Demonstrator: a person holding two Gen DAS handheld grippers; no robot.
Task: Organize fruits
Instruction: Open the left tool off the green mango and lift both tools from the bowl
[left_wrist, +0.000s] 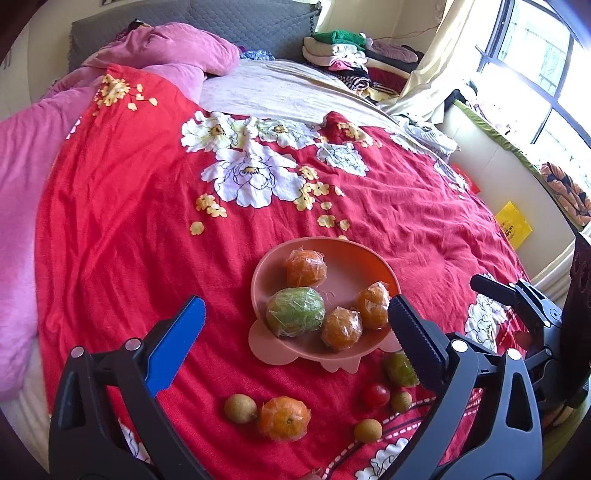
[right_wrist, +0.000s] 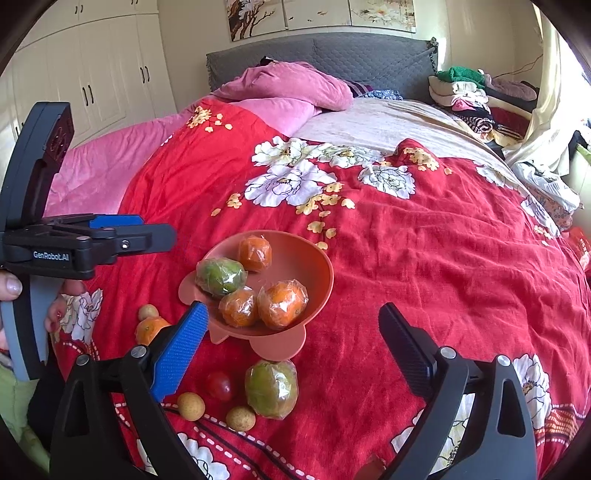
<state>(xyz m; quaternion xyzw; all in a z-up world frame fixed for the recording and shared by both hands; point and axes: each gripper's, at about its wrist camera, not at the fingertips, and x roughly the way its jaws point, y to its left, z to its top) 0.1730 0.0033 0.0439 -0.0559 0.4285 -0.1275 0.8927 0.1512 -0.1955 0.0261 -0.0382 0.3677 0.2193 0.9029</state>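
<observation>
A pink bowl sits on the red flowered bedspread and holds three wrapped oranges and a wrapped green fruit. In front of it lie a wrapped orange, a cherry tomato, several longans and a second green fruit. My left gripper hangs open above the bowl's near side, nothing between its fingers. My right gripper is open too, over the bowl's near rim and the loose green fruit.
The bedspread is wrinkled and soft. A pink quilt lies along the left, folded clothes at the headboard end, the bed's edge and a window on the right. A hand holds the left gripper's handle.
</observation>
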